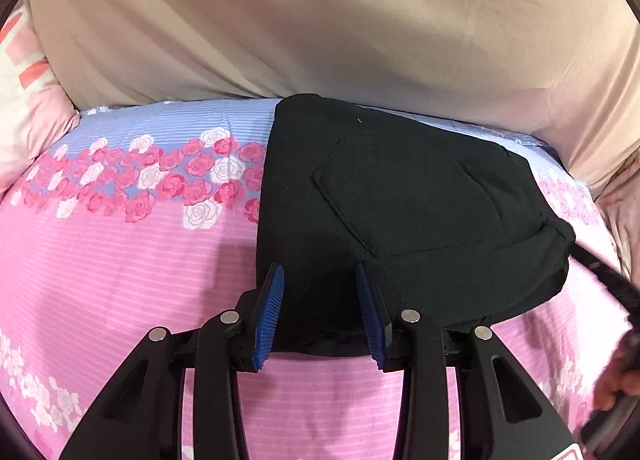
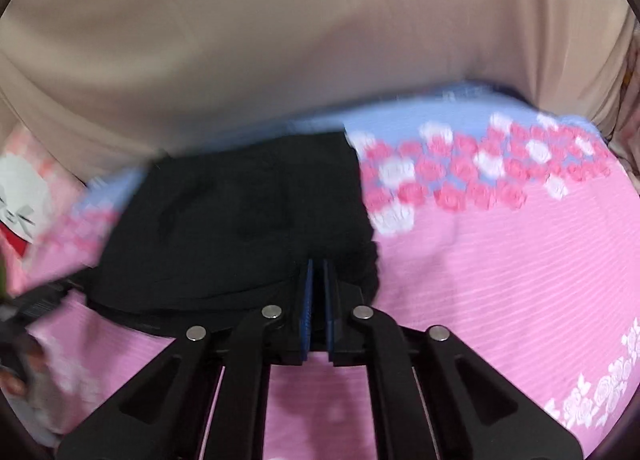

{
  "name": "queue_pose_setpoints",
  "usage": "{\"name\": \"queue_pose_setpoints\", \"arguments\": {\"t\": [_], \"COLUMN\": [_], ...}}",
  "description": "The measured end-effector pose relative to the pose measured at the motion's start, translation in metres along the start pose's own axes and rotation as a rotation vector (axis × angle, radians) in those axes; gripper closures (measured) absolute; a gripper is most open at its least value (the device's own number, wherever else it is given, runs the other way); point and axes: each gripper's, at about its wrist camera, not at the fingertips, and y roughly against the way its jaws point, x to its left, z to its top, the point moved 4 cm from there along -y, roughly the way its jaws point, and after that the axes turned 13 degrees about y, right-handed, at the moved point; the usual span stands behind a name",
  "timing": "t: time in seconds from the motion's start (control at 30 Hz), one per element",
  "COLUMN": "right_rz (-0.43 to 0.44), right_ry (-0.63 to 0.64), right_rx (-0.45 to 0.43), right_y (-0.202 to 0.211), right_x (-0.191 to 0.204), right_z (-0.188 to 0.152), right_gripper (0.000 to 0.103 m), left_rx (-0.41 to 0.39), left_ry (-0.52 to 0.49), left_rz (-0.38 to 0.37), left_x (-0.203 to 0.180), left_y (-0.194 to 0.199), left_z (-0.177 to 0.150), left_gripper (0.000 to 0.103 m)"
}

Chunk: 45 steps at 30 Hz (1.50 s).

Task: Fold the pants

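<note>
Folded black pants (image 1: 400, 188) with a patch pocket facing up lie on a pink floral bed sheet (image 1: 120, 260). My left gripper (image 1: 319, 268) has its blue pads set apart, and the thick near edge of the pants fills the gap between them. In the blurred right wrist view the pants (image 2: 248, 212) lie left of centre. My right gripper (image 2: 317, 264) has its pads almost together at the pants' near right corner, where black cloth bunches around the tips.
A beige cloth (image 1: 320, 20) rises behind the bed. A pink and white pillow (image 1: 28, 100) sits at the far left. A person's hand (image 1: 616, 380) holding the other gripper shows at the right edge. Bare sheet (image 2: 500, 260) stretches right of the pants.
</note>
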Motion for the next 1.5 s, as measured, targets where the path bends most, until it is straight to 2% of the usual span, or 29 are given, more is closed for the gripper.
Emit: {"name": "queue_pose_setpoints", "arguments": {"t": [0.07, 0.13, 0.2, 0.23, 0.3, 0.37, 0.53, 0.57, 0.63, 0.73, 0.8, 0.87, 0.9, 1.0, 1.03, 1.1, 1.17, 1.2, 1.23, 1.3, 1.4, 1.5], "right_rz": [-0.028, -0.054, -0.074, -0.072, -0.013, -0.019, -0.030, -0.022, 0.012, -0.017, -0.084, -0.136, -0.162, -0.229, -0.232, -0.230, -0.255, -0.257, -0.258, -0.263, -0.293, -0.262], "right_ry": [0.019, 0.046, 0.041, 0.028, 0.003, 0.001, -0.023, -0.038, -0.045, -0.022, 0.009, 0.037, 0.054, 0.138, 0.148, 0.189, 0.225, 0.237, 0.249, 0.254, 0.214, 0.184], "right_rx": [0.016, 0.123, 0.100, 0.091, 0.038, 0.022, 0.183, 0.189, 0.146, 0.061, 0.014, -0.032, -0.051, -0.095, -0.108, -0.119, -0.147, -0.153, -0.152, -0.126, -0.014, -0.027], "right_y": [-0.005, -0.038, -0.037, -0.028, -0.005, 0.003, -0.034, -0.032, -0.011, 0.031, 0.056, 0.071, 0.078, 0.090, 0.092, 0.093, 0.097, 0.097, 0.097, 0.091, 0.072, 0.075], "right_x": [0.000, -0.003, -0.004, -0.002, 0.005, 0.004, -0.006, -0.006, -0.001, 0.003, 0.007, 0.015, 0.019, 0.044, 0.049, 0.061, 0.069, 0.072, 0.074, 0.074, 0.067, 0.064], "right_z": [-0.005, -0.021, -0.020, -0.017, -0.013, -0.014, -0.050, -0.054, -0.055, -0.059, -0.069, -0.079, -0.084, -0.103, -0.106, -0.110, -0.110, -0.110, -0.109, -0.109, -0.109, -0.110], "right_gripper": [0.096, 0.098, 0.100, 0.097, 0.095, 0.095, 0.095, 0.094, 0.094, 0.092, 0.080, 0.062, 0.062, 0.062, 0.059, 0.049, 0.030, 0.024, 0.010, 0.006, 0.006, 0.006], "left_rx": [0.000, -0.002, -0.002, -0.005, -0.011, -0.010, -0.010, -0.014, -0.023, -0.068, -0.123, -0.178, -0.216, -0.321, -0.346, -0.379, -0.378, -0.370, -0.360, -0.348, -0.333, -0.331], "left_ry": [0.000, 0.001, -0.001, -0.003, -0.016, -0.013, 0.006, 0.007, 0.018, 0.018, 0.019, 0.010, 0.005, -0.016, -0.030, -0.070, -0.086, -0.096, -0.099, -0.076, -0.020, 0.007], "left_rz": [0.002, 0.006, 0.009, 0.017, 0.024, 0.024, 0.025, 0.021, 0.001, -0.018, -0.013, -0.008, 0.010, 0.074, 0.091, 0.101, 0.105, 0.101, 0.085, 0.087, 0.063, 0.060], "left_x": [0.001, 0.000, 0.000, 0.000, 0.001, 0.002, 0.005, 0.007, 0.014, 0.025, 0.032, 0.033, 0.032, 0.027, 0.024, 0.015, 0.011, 0.009, 0.008, 0.012, 0.022, 0.026], "left_y": [-0.001, 0.000, 0.001, 0.002, 0.006, 0.009, 0.013, 0.017, 0.029, 0.054, 0.072, 0.086, 0.091, 0.100, 0.102, 0.102, 0.098, 0.096, 0.095, 0.094, 0.091, 0.091], "left_z": [0.000, 0.000, -0.002, -0.002, -0.004, -0.004, -0.010, -0.012, -0.018, -0.030, -0.046, -0.064, -0.073, -0.098, -0.105, -0.117, -0.124, -0.125, -0.125, -0.125, -0.121, -0.120], "left_gripper": [0.068, 0.068, 0.067, 0.067, 0.066, 0.066, 0.063, 0.061, 0.051, 0.037, 0.032, 0.024, 0.021, 0.021, 0.021, 0.016, 0.016, 0.016, 0.016, 0.016, 0.016, 0.016]}}
